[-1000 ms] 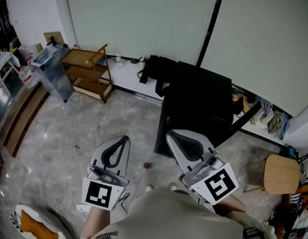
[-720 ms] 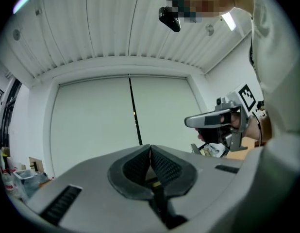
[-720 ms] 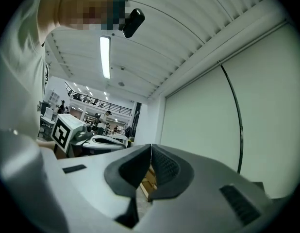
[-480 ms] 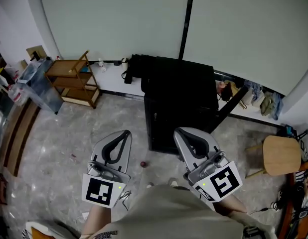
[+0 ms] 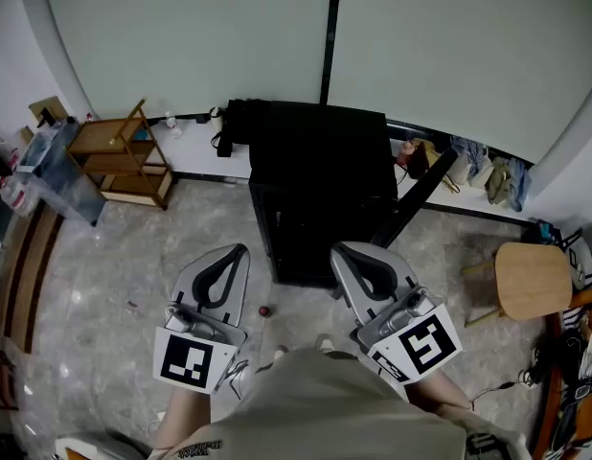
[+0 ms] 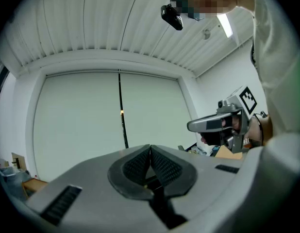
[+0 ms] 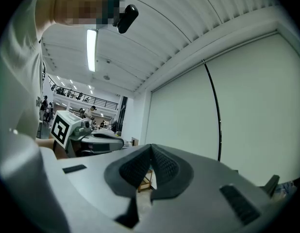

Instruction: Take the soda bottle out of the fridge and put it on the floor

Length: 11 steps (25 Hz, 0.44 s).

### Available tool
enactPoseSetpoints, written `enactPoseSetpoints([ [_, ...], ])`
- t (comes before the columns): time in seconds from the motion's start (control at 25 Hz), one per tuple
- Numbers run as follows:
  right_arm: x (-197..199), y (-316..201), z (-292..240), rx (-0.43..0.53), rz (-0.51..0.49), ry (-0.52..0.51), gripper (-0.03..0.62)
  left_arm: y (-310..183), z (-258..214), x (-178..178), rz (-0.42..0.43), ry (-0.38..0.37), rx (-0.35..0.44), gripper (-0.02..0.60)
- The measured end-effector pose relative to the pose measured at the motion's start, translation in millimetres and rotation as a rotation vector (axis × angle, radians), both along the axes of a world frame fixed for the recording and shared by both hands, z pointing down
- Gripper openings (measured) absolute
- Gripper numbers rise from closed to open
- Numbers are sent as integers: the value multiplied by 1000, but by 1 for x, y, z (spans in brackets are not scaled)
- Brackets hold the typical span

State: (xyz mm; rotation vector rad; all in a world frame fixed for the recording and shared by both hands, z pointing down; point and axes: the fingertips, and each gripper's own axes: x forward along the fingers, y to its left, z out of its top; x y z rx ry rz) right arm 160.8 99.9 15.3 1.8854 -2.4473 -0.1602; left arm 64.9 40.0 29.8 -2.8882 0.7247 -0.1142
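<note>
Head view looks steeply down on a pale green wall (image 5: 181, 36) and a grey marbled floor (image 5: 114, 266). A black fridge (image 5: 320, 180) stands on this floor against the wall, directly ahead of the person, and its door looks shut. The soda bottle shows in none of the views, so its place cannot be told. The person's beige shirt (image 5: 325, 410) fills the lower edge of the head view.

The left gripper (image 5: 237, 253) and the right gripper (image 5: 342, 255) are held side by side above the floor, just in front of the fridge and not touching it. In the left gripper view, the fingers (image 6: 135, 166) of the left gripper (image 6: 150, 149) are pressed together at the tips, with nothing between them. In the right gripper view, the right gripper (image 7: 151, 148) also has its fingers (image 7: 164, 165) fully closed and empty.

A wooden cart (image 5: 119, 156) stands by the wall, to the left of the fridge. A round wooden stool (image 5: 533, 281) is at the right side. A small red thing (image 5: 264, 310) lies on the floor between the two grippers.
</note>
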Motion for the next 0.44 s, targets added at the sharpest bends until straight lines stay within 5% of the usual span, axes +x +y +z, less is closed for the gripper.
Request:
enactPoseSetpoints([
  [0.44, 11, -14, 4, -2, 14, 10, -4, -12, -1, 7, 11, -11, -3, 8],
])
